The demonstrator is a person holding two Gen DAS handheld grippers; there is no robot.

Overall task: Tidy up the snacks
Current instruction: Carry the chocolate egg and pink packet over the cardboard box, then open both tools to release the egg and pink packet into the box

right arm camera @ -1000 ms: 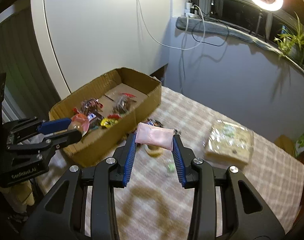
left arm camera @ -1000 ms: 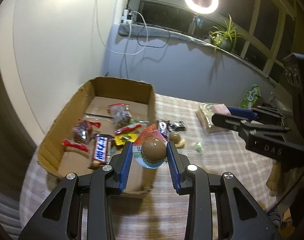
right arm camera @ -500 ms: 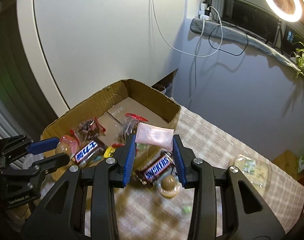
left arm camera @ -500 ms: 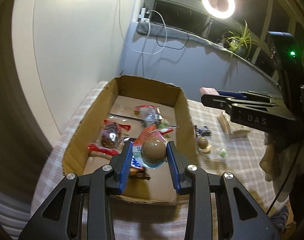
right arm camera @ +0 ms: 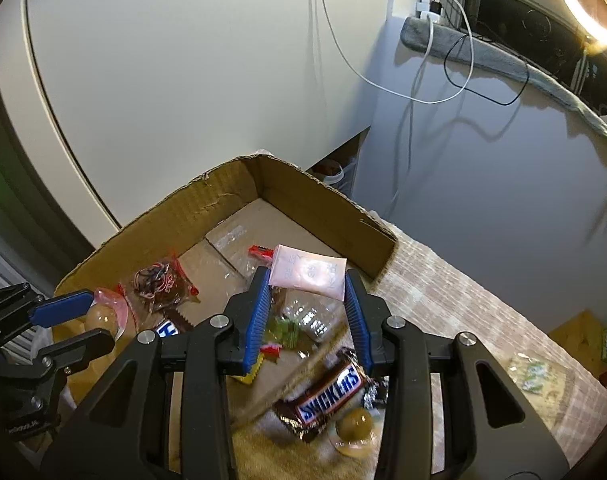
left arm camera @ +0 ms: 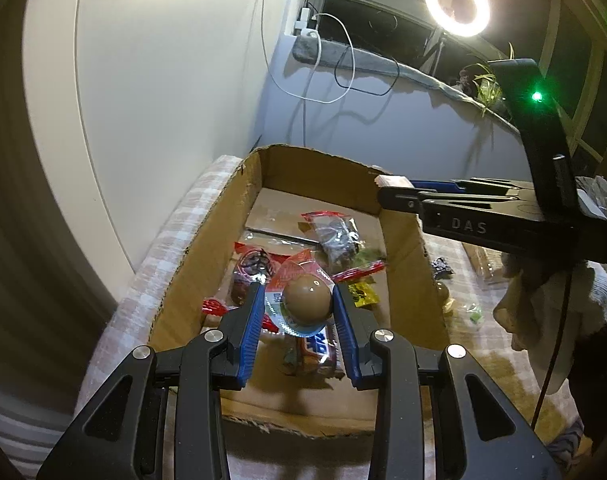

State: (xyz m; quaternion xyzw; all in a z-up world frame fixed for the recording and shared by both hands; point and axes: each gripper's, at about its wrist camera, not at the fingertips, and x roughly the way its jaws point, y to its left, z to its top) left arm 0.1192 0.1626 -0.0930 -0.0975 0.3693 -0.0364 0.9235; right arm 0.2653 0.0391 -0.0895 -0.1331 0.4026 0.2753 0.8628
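Over the open brown cardboard box [left arm camera: 403, 240], left wrist view: the left gripper [left arm camera: 299, 304] is clamped on a brown egg-shaped chocolate in a clear and red wrapper [left arm camera: 305, 298], held above the wrapped snacks already in the box. Risk as I judge it: the egg is round and its wrapper slick, so it could squirt out of the pads, or land on the bar wrapper below and roll. The right gripper [left arm camera: 387, 188] comes in over the right-hand box wall; the two tools are near enough to knock together. Legible: "DAS" on that tool's black body.

Right wrist view: the right gripper [right arm camera: 308, 280] is clamped on a flat pale pink sachet [right arm camera: 309, 270], over the box's near right edge. Let go now, it might catch the wall and slide onto the checked tablecloth [right arm camera: 443, 292]. Sachet print too faint to read. Brown bar wrapper [right arm camera: 327, 394] outside the box reads "SNICKERS"; a second brown egg [right arm camera: 355, 422] sits beside it.
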